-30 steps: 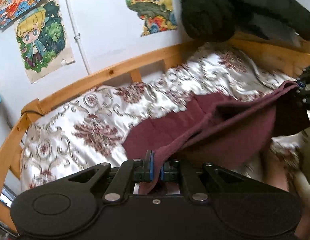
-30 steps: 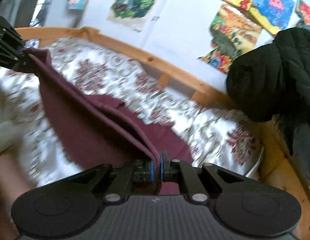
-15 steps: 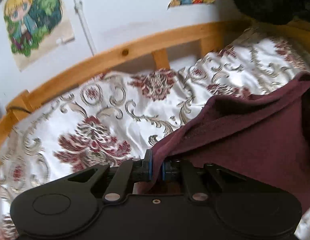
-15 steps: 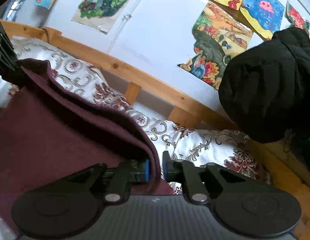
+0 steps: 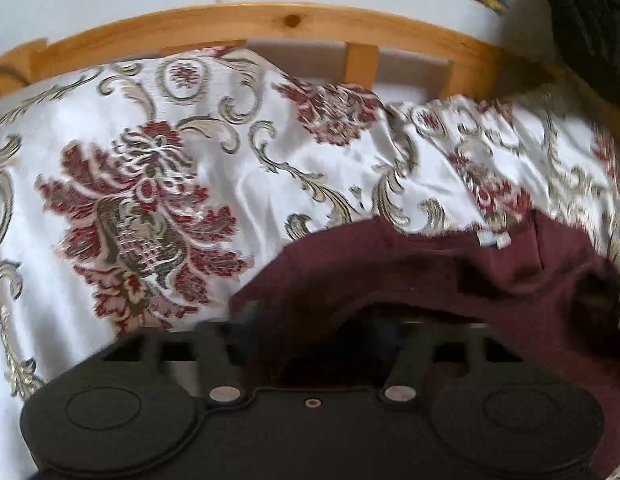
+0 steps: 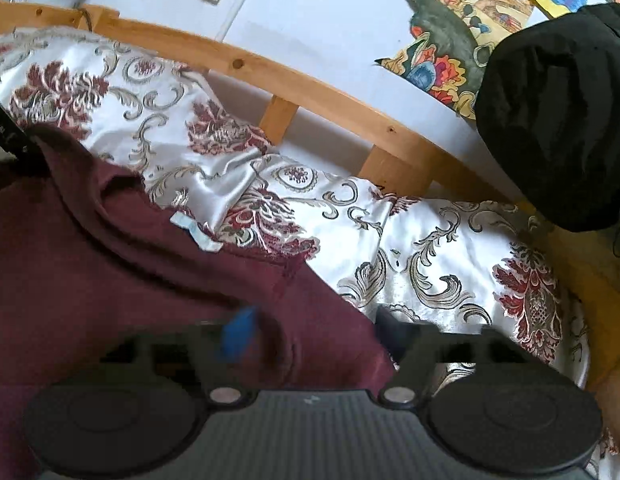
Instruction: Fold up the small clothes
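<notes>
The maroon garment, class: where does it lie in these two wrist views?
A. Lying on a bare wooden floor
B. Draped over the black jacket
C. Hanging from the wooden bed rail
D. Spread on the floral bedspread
D: the maroon garment lies on the floral bedspread, short of the wooden bed rail and well apart from the black jacket.

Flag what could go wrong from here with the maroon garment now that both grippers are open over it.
The maroon garment lies between the open fingers of the right gripper and left gripper, whose jaws have just been opening; pulling back could snag and undo the fold. The satin bedspread looks slippery and rumpled, so the fold may slide. The top edge by the white label looks bunched.
</notes>
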